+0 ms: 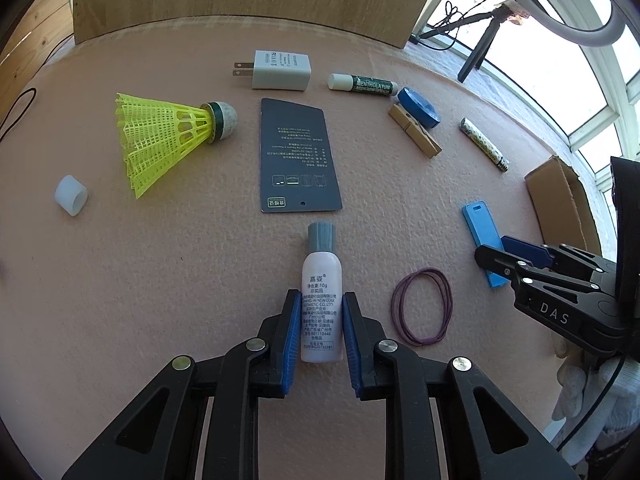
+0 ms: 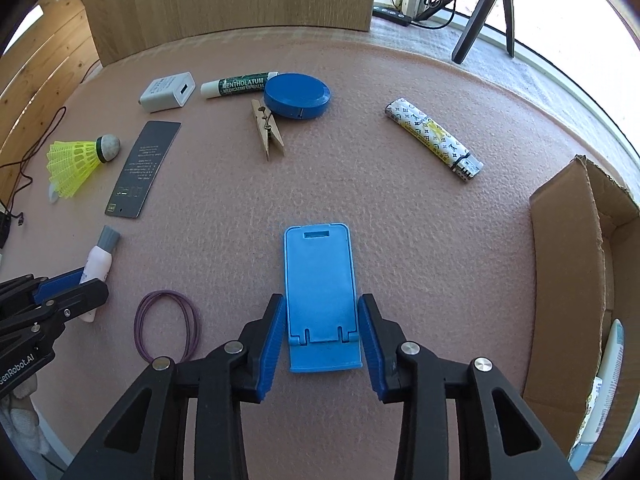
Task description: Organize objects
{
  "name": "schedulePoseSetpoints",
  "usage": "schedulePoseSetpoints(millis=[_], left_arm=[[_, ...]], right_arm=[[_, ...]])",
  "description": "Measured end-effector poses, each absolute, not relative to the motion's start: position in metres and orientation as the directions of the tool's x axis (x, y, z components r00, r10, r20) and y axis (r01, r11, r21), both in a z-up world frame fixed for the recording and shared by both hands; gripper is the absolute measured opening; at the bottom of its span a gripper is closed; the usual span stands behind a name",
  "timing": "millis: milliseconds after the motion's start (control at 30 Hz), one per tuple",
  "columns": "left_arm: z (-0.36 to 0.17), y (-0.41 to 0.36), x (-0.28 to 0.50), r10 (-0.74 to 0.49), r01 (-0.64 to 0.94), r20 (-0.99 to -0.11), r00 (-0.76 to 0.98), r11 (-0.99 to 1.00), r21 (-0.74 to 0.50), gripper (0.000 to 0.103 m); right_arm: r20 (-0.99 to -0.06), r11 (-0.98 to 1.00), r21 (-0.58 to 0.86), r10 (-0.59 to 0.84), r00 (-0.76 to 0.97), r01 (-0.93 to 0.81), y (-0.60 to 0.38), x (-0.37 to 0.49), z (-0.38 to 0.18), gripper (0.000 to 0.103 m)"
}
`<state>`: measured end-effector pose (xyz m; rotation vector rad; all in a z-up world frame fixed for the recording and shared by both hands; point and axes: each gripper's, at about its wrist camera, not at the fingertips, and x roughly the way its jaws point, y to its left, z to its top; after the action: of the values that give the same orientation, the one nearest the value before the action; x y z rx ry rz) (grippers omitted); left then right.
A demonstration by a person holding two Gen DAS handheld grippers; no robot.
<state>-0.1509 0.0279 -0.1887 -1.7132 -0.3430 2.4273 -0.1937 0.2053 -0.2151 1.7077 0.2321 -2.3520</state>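
Observation:
My left gripper [image 1: 321,300] straddles a small white bottle with a grey cap [image 1: 322,304] lying on the pink mat; its blue pads sit close to the bottle's sides, and I cannot tell whether they touch. My right gripper [image 2: 321,304] is open around a flat blue phone stand [image 2: 320,296], with small gaps on both sides. The stand also shows in the left wrist view [image 1: 482,236], and the bottle in the right wrist view [image 2: 98,268]. A cardboard box [image 2: 568,280] stands at the right.
On the mat lie a yellow shuttlecock [image 1: 168,140], a white charger [image 1: 280,70], a dark card [image 1: 298,156], a lip balm [image 1: 362,84], a blue round case [image 2: 298,96], a clothespin [image 2: 268,130], a patterned lighter [image 2: 434,140], purple hair ties [image 1: 422,306] and a white cap [image 1: 72,194].

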Motion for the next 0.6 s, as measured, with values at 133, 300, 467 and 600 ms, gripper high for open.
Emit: schedulePoseSetpoints(millis=[133,300,467,600], left_arm=[[-0.185,0.030,-0.149,0.262,0.010,-0.902,-0.343,-0.959,-0.282,0.022],[-0.174,0.033,-0.148,0.282,0.008,-0.889,-0.361,-0.952,-0.305,0.022],[-0.158,0.044,-0.149,0.297,-0.020,-0.876,-0.381,-0.949,-0.313,0.022],[-0.144,0.061,-0.152,0.313,-0.057,-0.863,-0.396,-0.947,-0.317,0.022]], right_arm=[[-0.949,-0.962,0.008,-0.094,-0.300,0.273,0.207,-0.184,-0.214,0.033],[-0.944,-0.965,0.037,-0.119,-0.308,0.259,0.222,-0.177,-0.208,0.033],[-0.929,-0.968,0.067,-0.148,-0.338,0.241,0.241,-0.166,-0.191,0.033],[-0.912,-0.972,0.071,-0.154,-0.381,0.222,0.260,-0.158,-0.173,0.033]])
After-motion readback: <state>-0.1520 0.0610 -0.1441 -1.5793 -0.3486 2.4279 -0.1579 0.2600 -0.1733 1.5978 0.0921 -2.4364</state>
